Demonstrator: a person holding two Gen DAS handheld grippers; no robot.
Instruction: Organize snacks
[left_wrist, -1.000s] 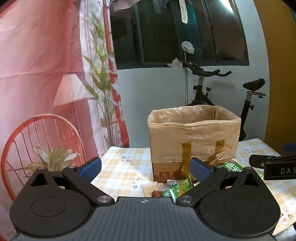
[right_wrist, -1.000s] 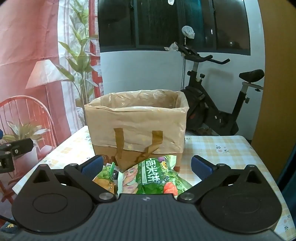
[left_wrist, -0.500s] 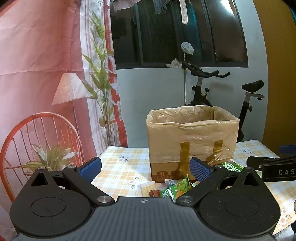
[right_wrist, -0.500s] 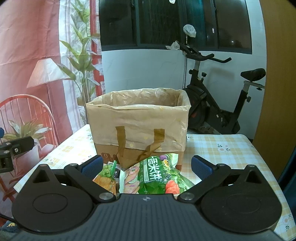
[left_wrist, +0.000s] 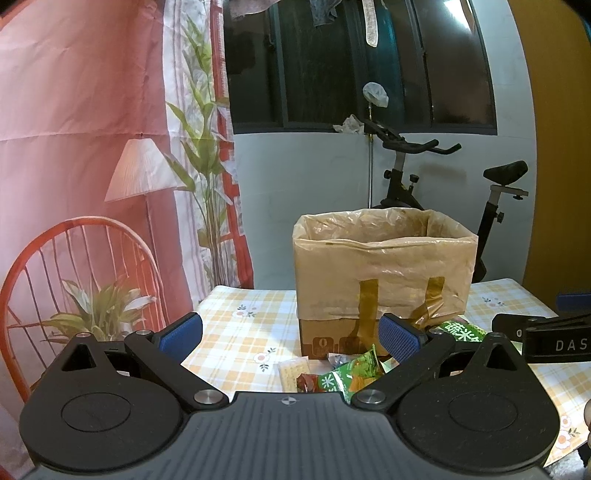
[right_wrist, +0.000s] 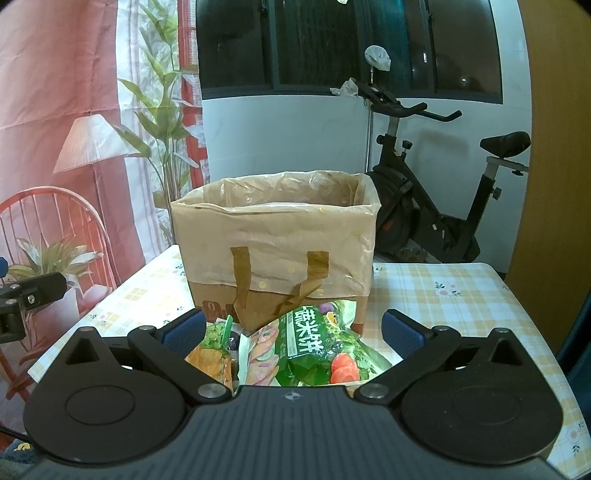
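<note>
A brown paper bag lined with plastic (left_wrist: 382, 273) (right_wrist: 275, 243) stands open on the checked tablecloth (left_wrist: 240, 332) (right_wrist: 443, 295). Snack packets lie in front of it: a large green packet (right_wrist: 317, 347) (left_wrist: 461, 330), a small green one (left_wrist: 351, 376) (right_wrist: 214, 343), a pale cracker pack (left_wrist: 291, 373). My left gripper (left_wrist: 290, 338) hovers open left of the pile, nothing between its blue pads. My right gripper (right_wrist: 293, 328) is open above the large green packet, not touching it. Each gripper shows at the edge of the other's view.
An exercise bike (right_wrist: 443, 206) stands behind the table by a white wall and dark window. On the left hangs a pink printed curtain (left_wrist: 92, 147) showing a lamp and a red chair. The table's right edge (right_wrist: 535, 332) lies near a yellow-brown wall.
Both grippers have risen or pulled back slightly, so the bag and snacks sit a little lower and farther in view. Both stay open and nothing on the table moved.
</note>
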